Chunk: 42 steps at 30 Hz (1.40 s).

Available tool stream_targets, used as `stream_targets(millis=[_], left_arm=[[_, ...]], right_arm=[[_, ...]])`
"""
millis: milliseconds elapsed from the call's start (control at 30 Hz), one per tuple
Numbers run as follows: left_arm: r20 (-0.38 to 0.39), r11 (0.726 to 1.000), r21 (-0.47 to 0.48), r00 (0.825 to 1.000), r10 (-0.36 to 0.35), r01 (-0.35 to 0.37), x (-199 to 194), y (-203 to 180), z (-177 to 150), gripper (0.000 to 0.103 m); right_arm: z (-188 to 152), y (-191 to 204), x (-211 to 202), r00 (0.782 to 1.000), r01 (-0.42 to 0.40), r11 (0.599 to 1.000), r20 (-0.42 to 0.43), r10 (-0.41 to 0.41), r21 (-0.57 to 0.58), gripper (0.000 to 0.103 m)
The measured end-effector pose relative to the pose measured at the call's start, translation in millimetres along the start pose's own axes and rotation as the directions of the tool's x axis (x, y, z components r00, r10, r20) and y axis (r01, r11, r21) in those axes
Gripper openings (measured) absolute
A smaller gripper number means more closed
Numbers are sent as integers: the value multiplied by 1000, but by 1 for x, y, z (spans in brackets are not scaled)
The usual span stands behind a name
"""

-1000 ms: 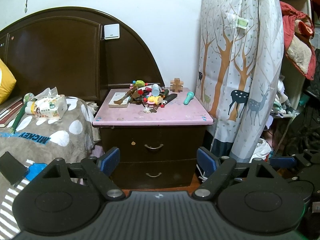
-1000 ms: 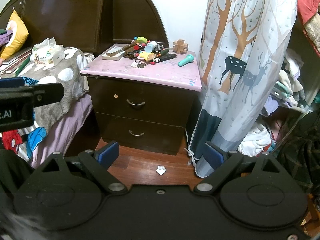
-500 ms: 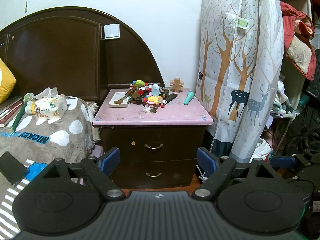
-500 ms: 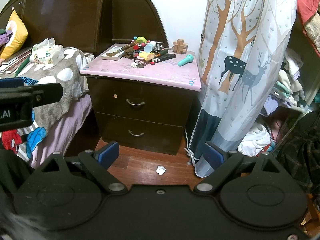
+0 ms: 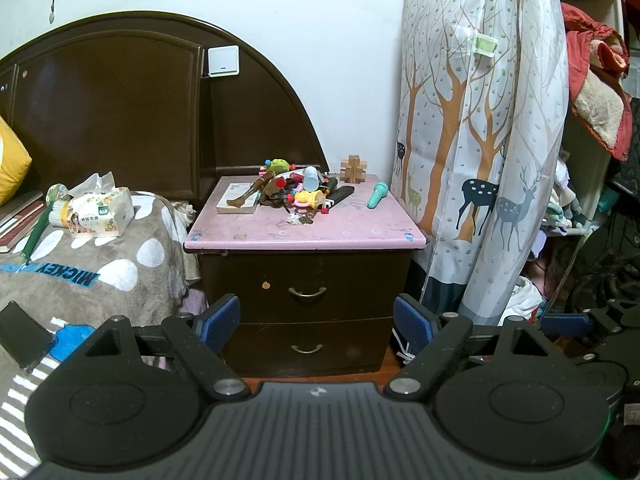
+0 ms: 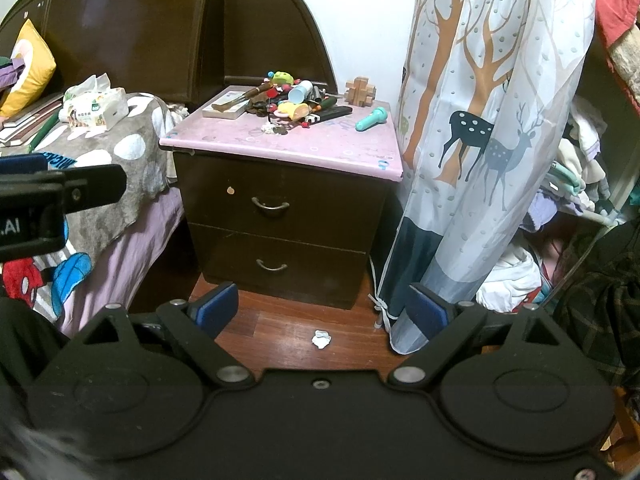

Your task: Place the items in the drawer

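While both drawers stand closed, I record the scene from left to right. On the bed (image 5: 80, 264) lies a tissue pack (image 5: 102, 212), apart from the work. My left tool (image 5: 316, 322) is held with fingers spread wide, gripping nothing, well short of the nightstand (image 5: 306, 276). Its pink table (image 5: 304, 232) top carries the items: a flat box (image 5: 238, 199), a tangled toy heap (image 5: 298, 194), a wooden puzzle (image 5: 353, 168) and a teal torch (image 5: 377, 195) lying clear of the rest. The upper handle (image 5: 307, 291) and lower handle (image 5: 306, 349) are thin metal loops, stiff, best hooked at centre. I judge the toys light, hard and prone to roll; the torch should be pinched across its barrel. My right tool (image 6: 322, 310) is likewise spread apart, empty, above the floor (image 6: 280, 336). A curtain (image 6: 492, 120) hangs right.
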<state>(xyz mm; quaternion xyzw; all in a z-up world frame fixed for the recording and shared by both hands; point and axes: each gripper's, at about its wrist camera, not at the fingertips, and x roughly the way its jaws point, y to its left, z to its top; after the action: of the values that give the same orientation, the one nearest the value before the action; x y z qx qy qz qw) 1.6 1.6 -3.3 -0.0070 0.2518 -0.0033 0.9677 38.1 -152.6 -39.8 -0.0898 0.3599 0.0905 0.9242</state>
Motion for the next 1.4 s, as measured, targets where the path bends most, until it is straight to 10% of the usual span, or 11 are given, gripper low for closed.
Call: stream_targets(millis=[667, 800, 1400], left_arm=[[-1, 998, -38, 999, -40, 40, 23, 6, 7, 84], [24, 998, -24, 998, -54, 55, 39, 14, 13, 102], [26, 994, -110, 1000, -9, 12, 178, 67, 39, 102]], right_arm=[[5, -7, 8, 995, -20, 1000, 98, 20, 1, 99], [8, -12, 17, 991, -47, 998, 128, 50, -29, 101], [55, 3, 132, 993, -52, 953, 89, 83, -300, 99]])
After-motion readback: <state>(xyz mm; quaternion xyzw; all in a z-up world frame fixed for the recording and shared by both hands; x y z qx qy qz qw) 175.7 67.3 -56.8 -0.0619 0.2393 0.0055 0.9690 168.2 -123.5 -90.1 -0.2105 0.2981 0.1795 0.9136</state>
